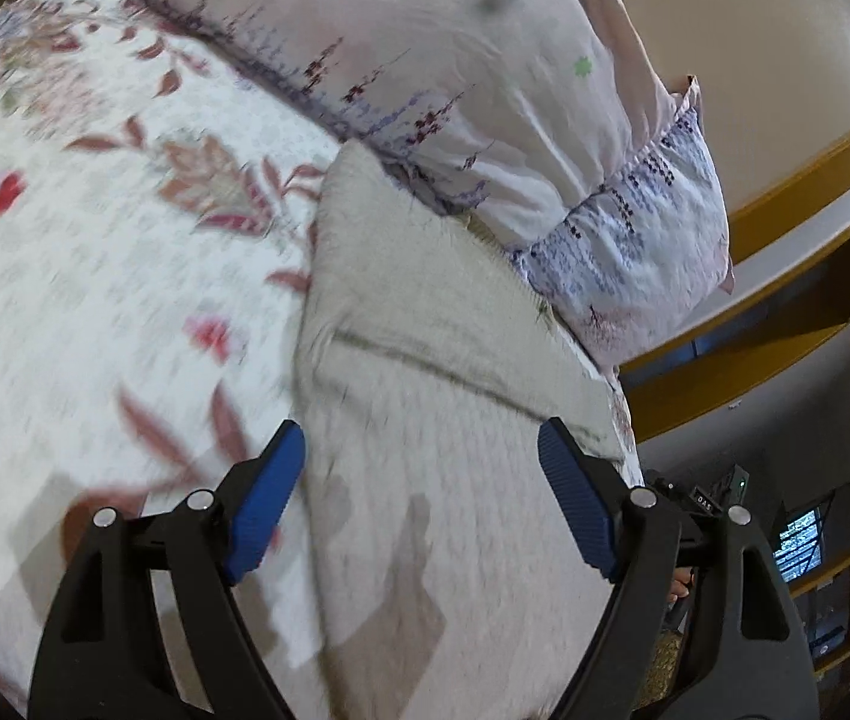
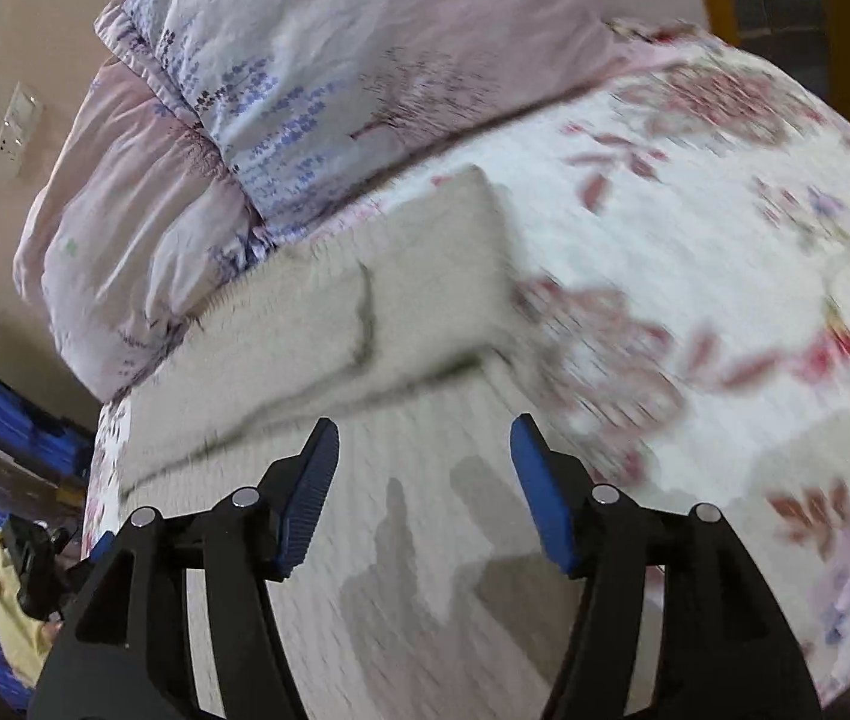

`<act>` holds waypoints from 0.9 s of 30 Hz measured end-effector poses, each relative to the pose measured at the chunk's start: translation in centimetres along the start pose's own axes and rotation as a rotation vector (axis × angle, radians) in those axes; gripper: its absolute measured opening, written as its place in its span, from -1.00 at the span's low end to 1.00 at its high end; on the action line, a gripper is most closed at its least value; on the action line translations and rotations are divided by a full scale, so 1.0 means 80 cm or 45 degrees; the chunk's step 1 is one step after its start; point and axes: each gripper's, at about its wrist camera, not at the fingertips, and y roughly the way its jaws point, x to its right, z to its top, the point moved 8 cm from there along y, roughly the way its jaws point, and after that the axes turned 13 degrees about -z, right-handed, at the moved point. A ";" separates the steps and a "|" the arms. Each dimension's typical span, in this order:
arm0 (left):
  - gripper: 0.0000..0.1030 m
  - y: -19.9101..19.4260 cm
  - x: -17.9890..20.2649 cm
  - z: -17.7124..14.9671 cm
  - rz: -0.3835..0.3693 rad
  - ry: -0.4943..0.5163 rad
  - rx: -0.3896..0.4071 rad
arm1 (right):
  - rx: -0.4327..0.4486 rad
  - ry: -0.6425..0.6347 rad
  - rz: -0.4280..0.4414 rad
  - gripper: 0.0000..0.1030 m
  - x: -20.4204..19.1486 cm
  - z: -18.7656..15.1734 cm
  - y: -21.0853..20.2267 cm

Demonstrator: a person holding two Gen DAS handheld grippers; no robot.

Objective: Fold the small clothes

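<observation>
A cream knitted garment lies on the flowered bed cover, with one part folded over itself; it also shows in the right wrist view. My left gripper is open and empty, its blue pads spread above the near part of the garment. My right gripper is open and empty, hovering over the same garment's near part. Both views are blurred by motion.
A white bed cover with red and pink flowers spreads under the garment. A pale pink and lilac duvet is bunched at the far side. A yellow wooden shelf and the bed's edge lie to the right in the left wrist view.
</observation>
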 end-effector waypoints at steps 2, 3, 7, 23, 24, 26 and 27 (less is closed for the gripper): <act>0.52 -0.007 -0.003 -0.014 -0.012 -0.021 -0.010 | -0.027 0.015 0.003 0.03 0.018 -0.016 -0.005; 0.51 -0.009 -0.004 -0.020 -0.021 -0.031 -0.017 | -0.047 0.032 0.012 0.01 0.029 -0.026 -0.007; 0.41 -0.018 0.003 -0.046 -0.044 -0.010 -0.031 | -0.108 0.070 0.054 -0.07 0.051 -0.058 -0.011; 0.09 -0.025 0.036 -0.139 -0.270 -0.065 -0.156 | -0.240 0.054 0.475 -0.41 0.029 -0.166 -0.052; 0.09 -0.025 0.035 -0.143 -0.270 -0.074 -0.172 | -0.238 0.047 0.478 -0.41 0.028 -0.169 -0.054; 0.06 -0.025 0.031 -0.153 -0.260 -0.091 -0.195 | -0.240 0.025 0.489 -0.42 0.026 -0.176 -0.060; 0.03 -0.027 0.030 -0.157 -0.260 -0.092 -0.199 | -0.243 0.016 0.486 -0.42 0.025 -0.178 -0.061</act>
